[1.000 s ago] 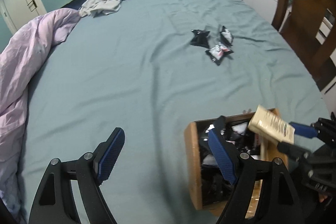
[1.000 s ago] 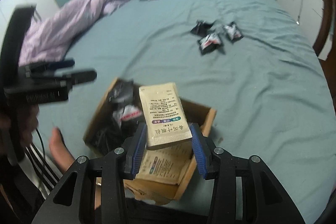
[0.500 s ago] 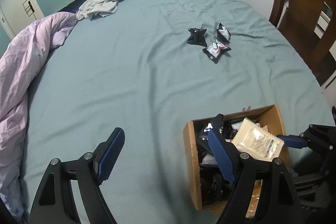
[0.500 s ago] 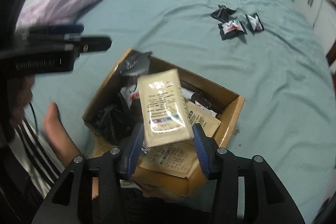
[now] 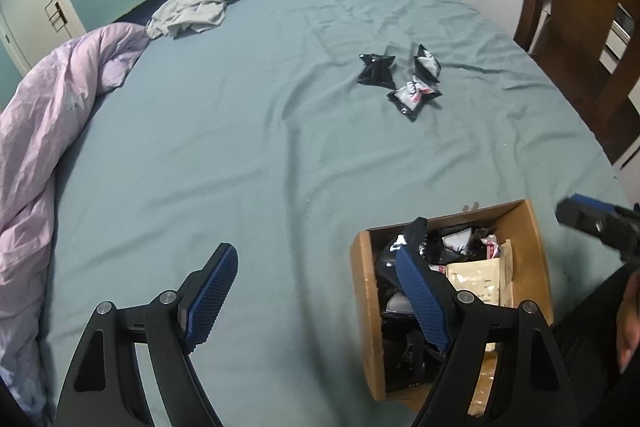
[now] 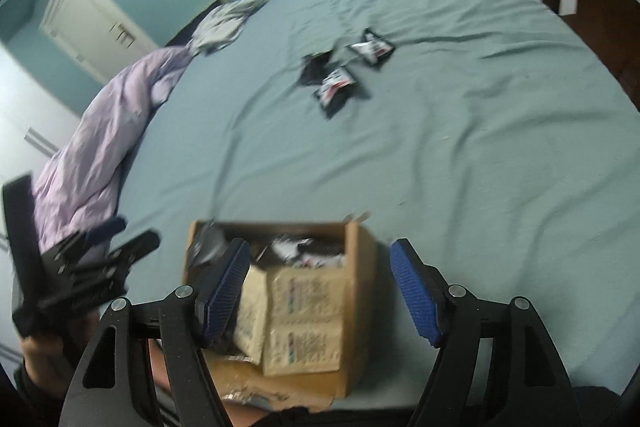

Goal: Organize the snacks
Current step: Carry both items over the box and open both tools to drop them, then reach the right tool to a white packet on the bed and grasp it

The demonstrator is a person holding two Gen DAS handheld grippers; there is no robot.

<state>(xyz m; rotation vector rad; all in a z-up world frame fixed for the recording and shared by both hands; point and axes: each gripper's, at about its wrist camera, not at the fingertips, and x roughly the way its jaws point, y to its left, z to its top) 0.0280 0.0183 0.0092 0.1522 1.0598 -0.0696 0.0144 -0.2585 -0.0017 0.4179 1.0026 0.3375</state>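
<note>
We are hovering both grippers, left (image 5: 316,297) and right (image 6: 322,291), fingers apart and empty, over the open cardboard box (image 6: 362,259). Cream rectangular sachets (image 6: 306,315) are lying inside, long axes pointing away from us; three black snack packets (image 5: 400,79) are sitting well beyond on the teal bedsheet (image 5: 240,147).

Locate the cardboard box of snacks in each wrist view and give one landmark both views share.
Left wrist: the cardboard box sits lower right, partly behind the left gripper right finger.
Right wrist: the box sits bottom centre, between the open fingers of the right gripper.
Shared landmark: the three black snack packets on the teal sheet beyond the box.
</note>
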